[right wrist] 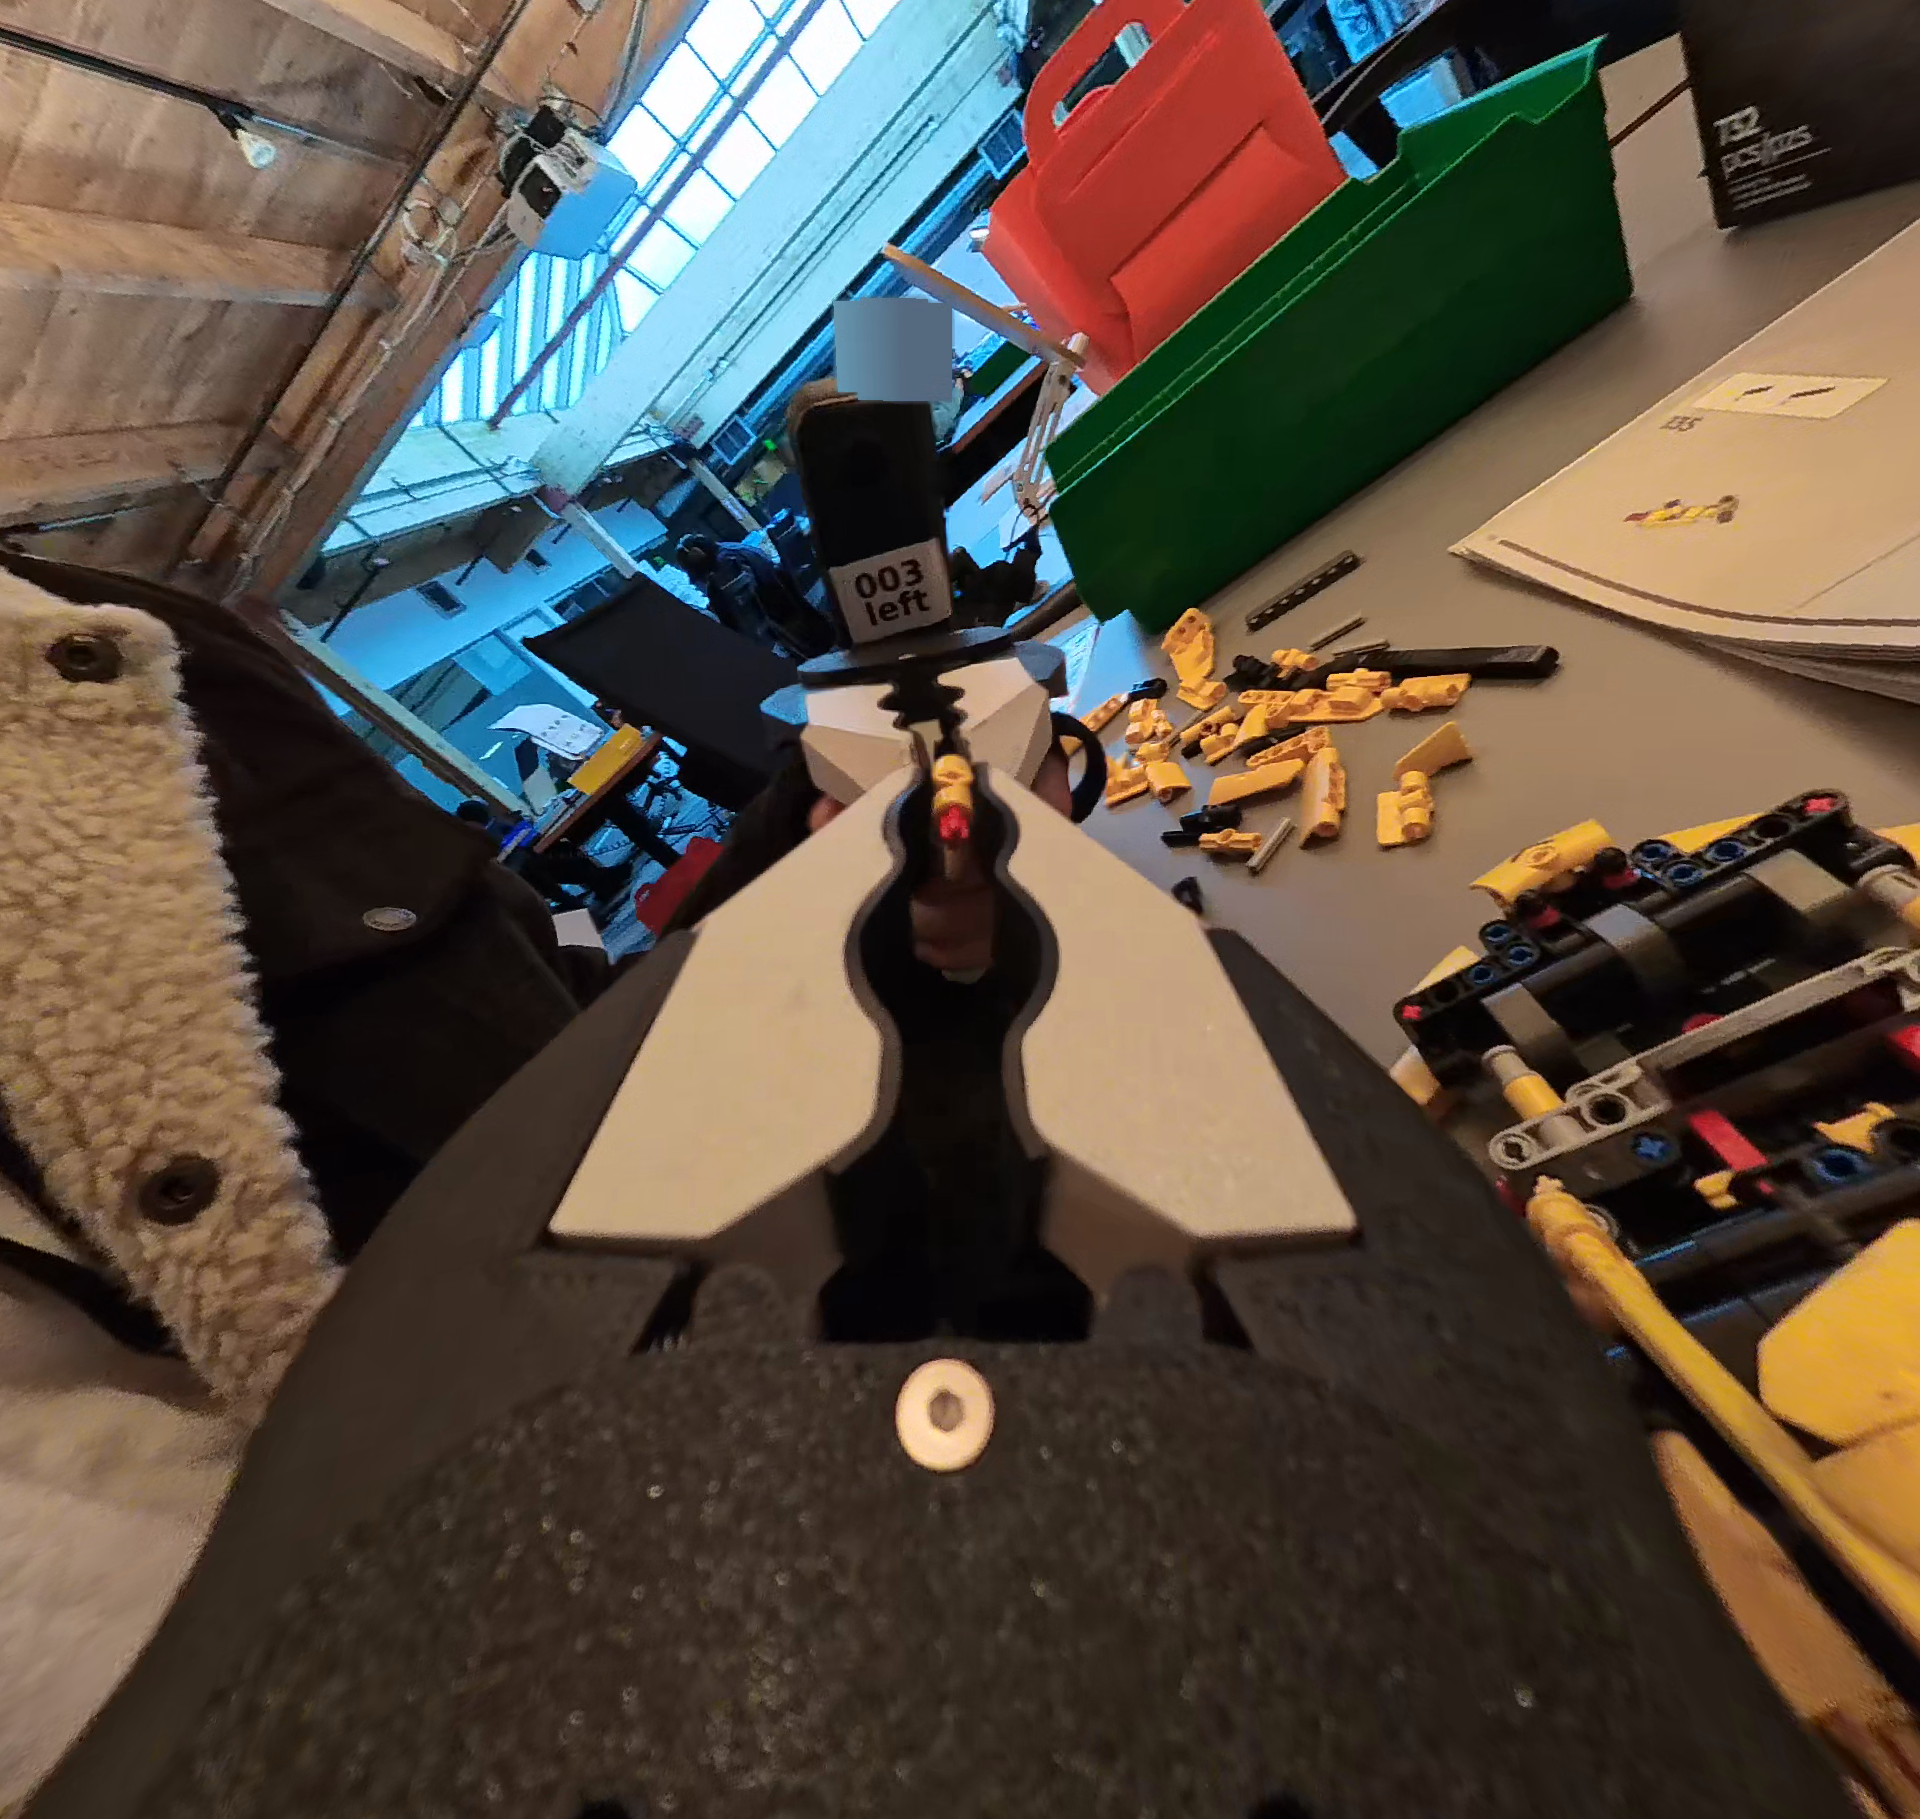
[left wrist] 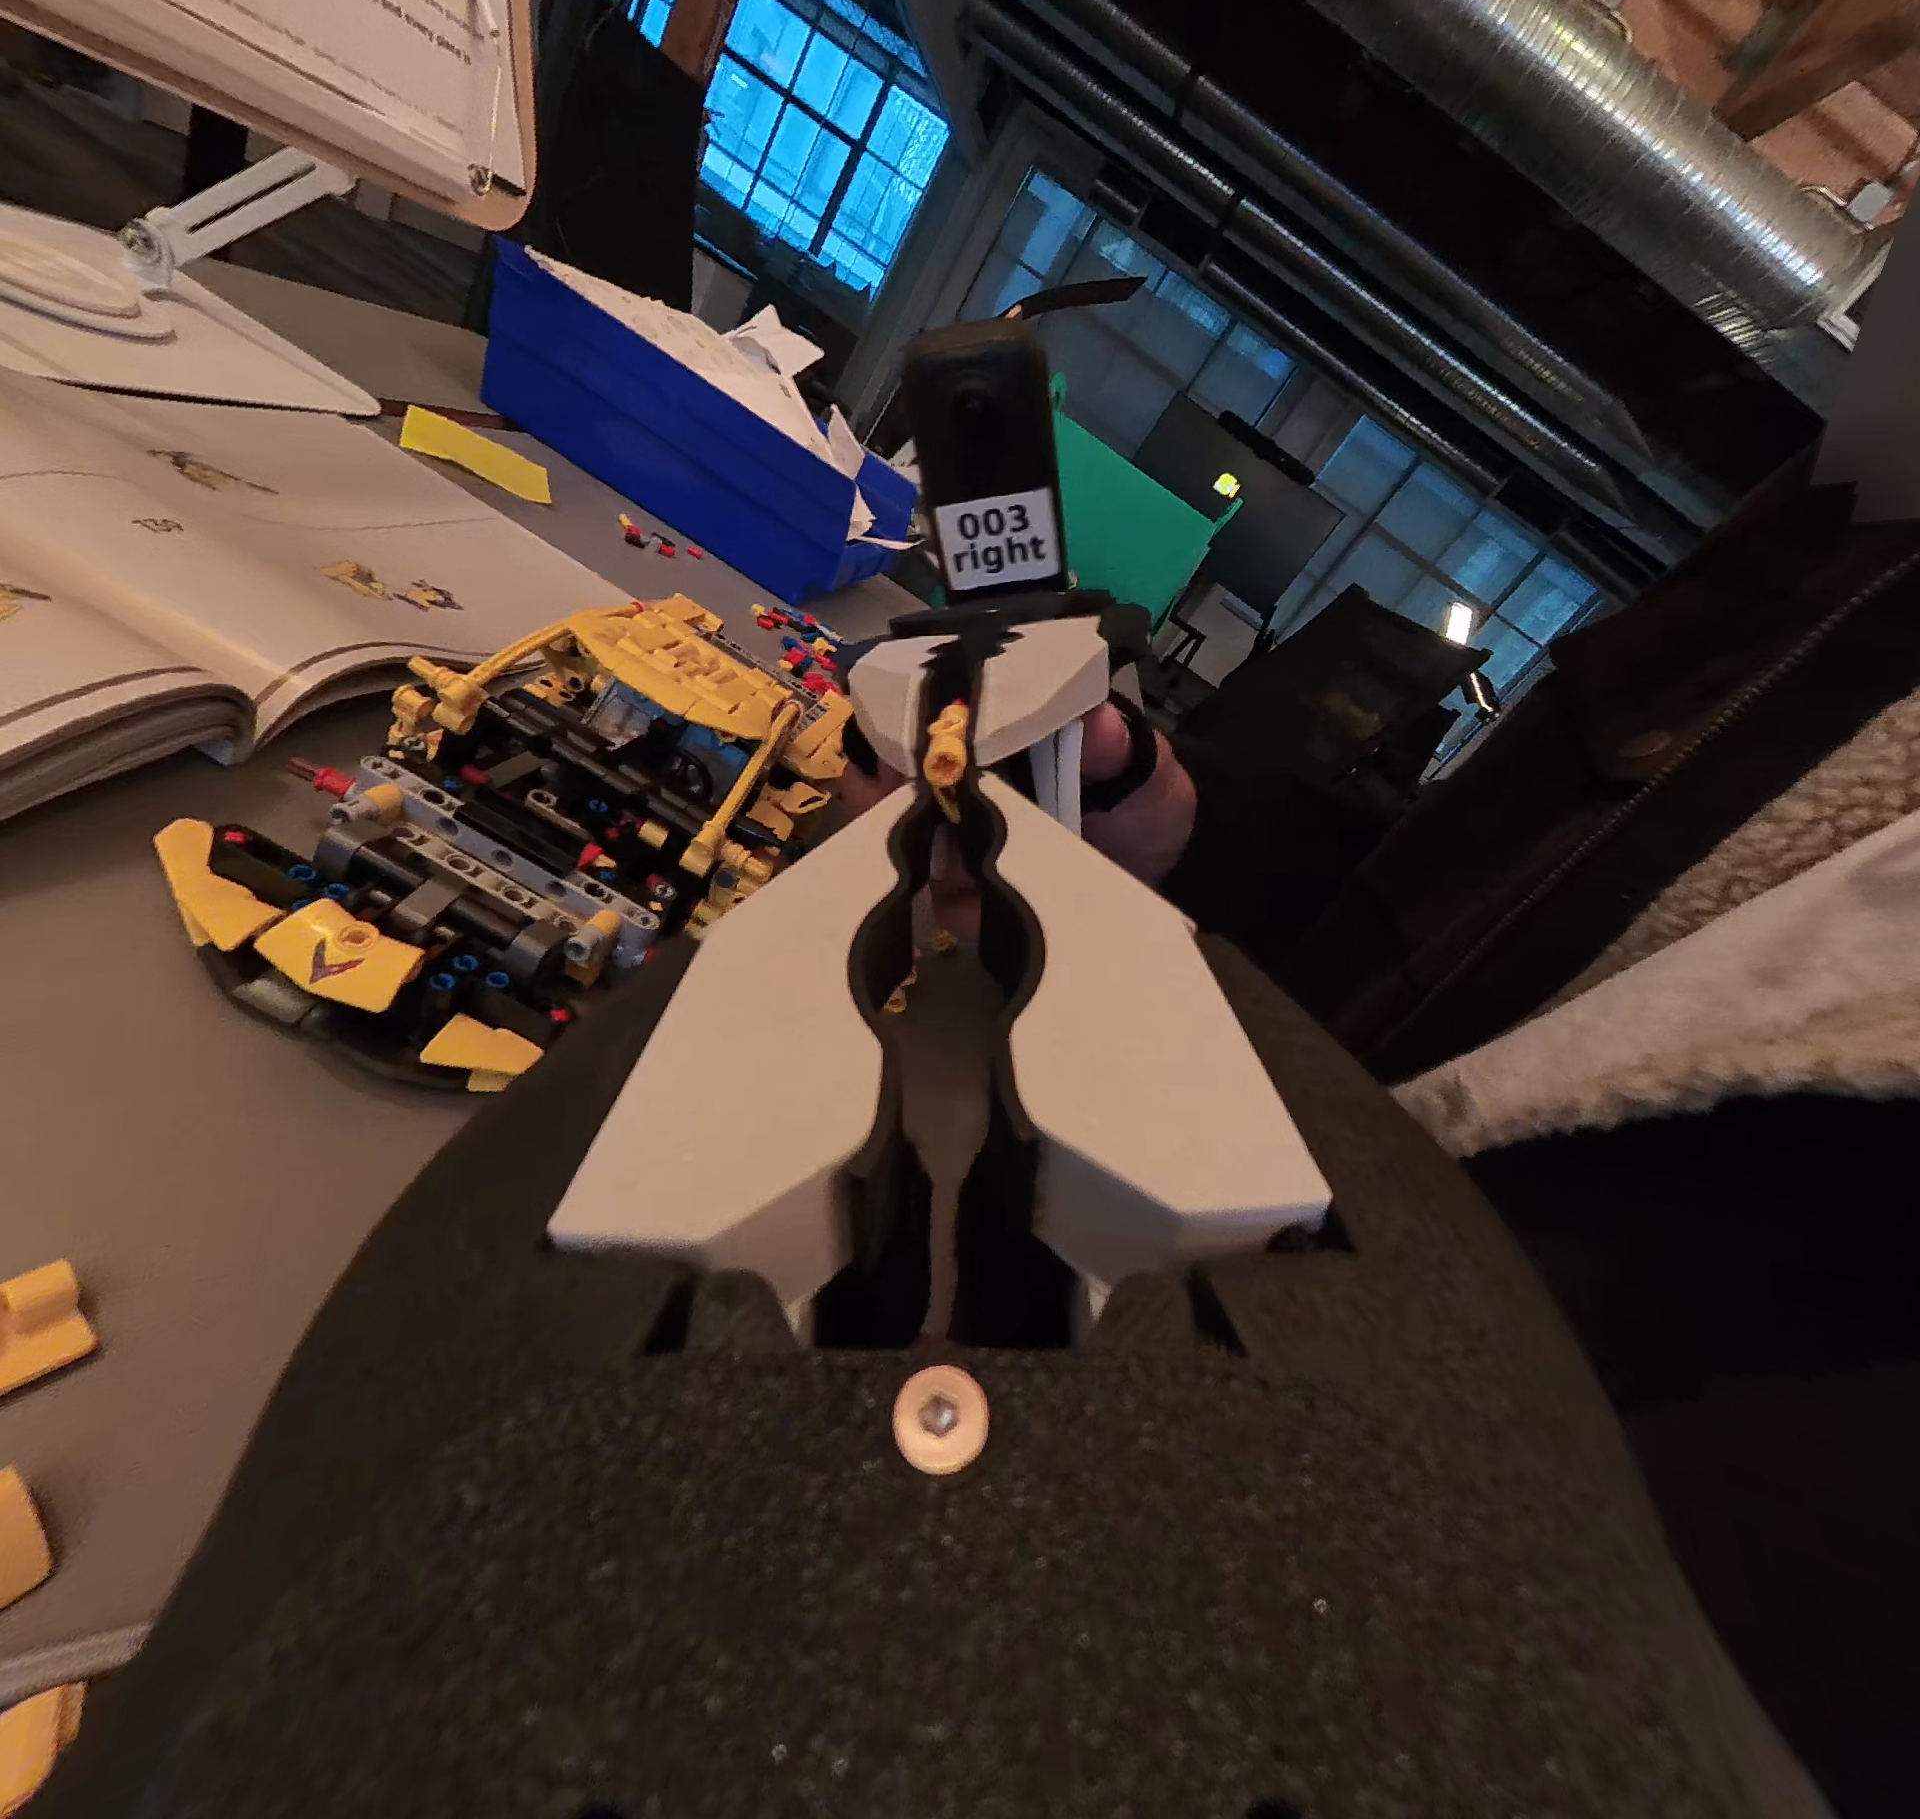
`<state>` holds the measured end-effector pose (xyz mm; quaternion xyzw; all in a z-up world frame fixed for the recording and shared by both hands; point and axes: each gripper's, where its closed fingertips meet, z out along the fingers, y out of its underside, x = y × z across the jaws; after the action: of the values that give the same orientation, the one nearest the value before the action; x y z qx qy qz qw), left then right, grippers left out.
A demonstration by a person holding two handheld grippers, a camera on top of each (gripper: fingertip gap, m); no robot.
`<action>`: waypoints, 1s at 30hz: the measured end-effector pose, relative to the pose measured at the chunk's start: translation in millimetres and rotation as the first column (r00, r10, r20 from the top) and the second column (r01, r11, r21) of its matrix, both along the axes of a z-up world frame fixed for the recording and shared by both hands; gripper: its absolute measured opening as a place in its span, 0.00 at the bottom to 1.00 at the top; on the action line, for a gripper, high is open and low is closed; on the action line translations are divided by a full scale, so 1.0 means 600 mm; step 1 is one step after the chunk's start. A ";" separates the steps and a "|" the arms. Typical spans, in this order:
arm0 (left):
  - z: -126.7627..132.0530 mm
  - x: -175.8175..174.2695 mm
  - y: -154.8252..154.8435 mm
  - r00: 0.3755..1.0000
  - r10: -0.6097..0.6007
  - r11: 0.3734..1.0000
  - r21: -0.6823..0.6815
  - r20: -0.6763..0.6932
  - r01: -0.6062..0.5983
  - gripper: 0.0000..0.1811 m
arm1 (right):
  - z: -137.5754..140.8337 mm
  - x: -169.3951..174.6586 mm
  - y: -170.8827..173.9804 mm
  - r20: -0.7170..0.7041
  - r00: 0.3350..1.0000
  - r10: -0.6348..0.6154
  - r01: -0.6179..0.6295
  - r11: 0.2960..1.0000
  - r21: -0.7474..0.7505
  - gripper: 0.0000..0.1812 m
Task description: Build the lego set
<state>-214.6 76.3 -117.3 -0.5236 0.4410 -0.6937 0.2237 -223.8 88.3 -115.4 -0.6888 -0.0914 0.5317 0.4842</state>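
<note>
Biggest thing in play is the half-built yellow and black car (left wrist: 499, 813) sitting on the grey table (left wrist: 187, 1125), nose toward the near-left in the left wrist view, long axis running from that corner up toward the blue bin (left wrist: 665, 439), with the open instruction book (left wrist: 208, 564) beside it. The spare yellow parts (right wrist: 1288, 741) lie scattered near the green bin (right wrist: 1351, 367). Both tools are up off the table, tip to tip: the left hand-held gripper (left wrist: 943, 795) and the right hand-held gripper (right wrist: 948, 795) each look pinched narrow on the same tiny piece, a yellow connector (left wrist: 945, 746) with a red pin (right wrist: 949, 824) on the end nearer the right one. That piece's long axis runs pretty much straight between the two tools. My worry is the grip: it's so small and held right at the fingertips that any sideways twist while pressing could pop it out, and it'd bounce into that parts pile. If the pin isn't lined up with the hole, pushing might just cock it crooked.
</note>
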 end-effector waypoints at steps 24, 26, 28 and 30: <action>-0.171 0.256 -0.226 0.819 -0.117 0.630 0.595 -0.562 0.499 0.13 | -0.087 0.345 -0.280 0.440 0.785 -0.435 0.469 0.882 0.037 0.03; -0.179 0.269 -0.231 0.807 -0.112 0.628 0.588 -0.580 0.509 0.11 | -0.087 0.348 -0.286 0.425 0.791 -0.440 0.468 0.883 0.043 0.03; -0.189 0.274 -0.239 0.787 -0.122 0.607 0.582 -0.605 0.541 0.09 | -0.084 0.345 -0.289 0.421 0.793 -0.441 0.461 0.886 0.060 0.03; -0.195 0.278 -0.248 0.776 -0.132 0.594 0.578 -0.616 0.560 0.09 | -0.086 0.340 -0.289 0.434 0.792 -0.428 0.446 0.892 0.066 0.03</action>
<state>-47.6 -72.7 -234.2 -0.4510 0.8207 -0.3201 0.1433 -19.9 -85.0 -167.0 -0.8020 -0.0256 0.2385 0.5470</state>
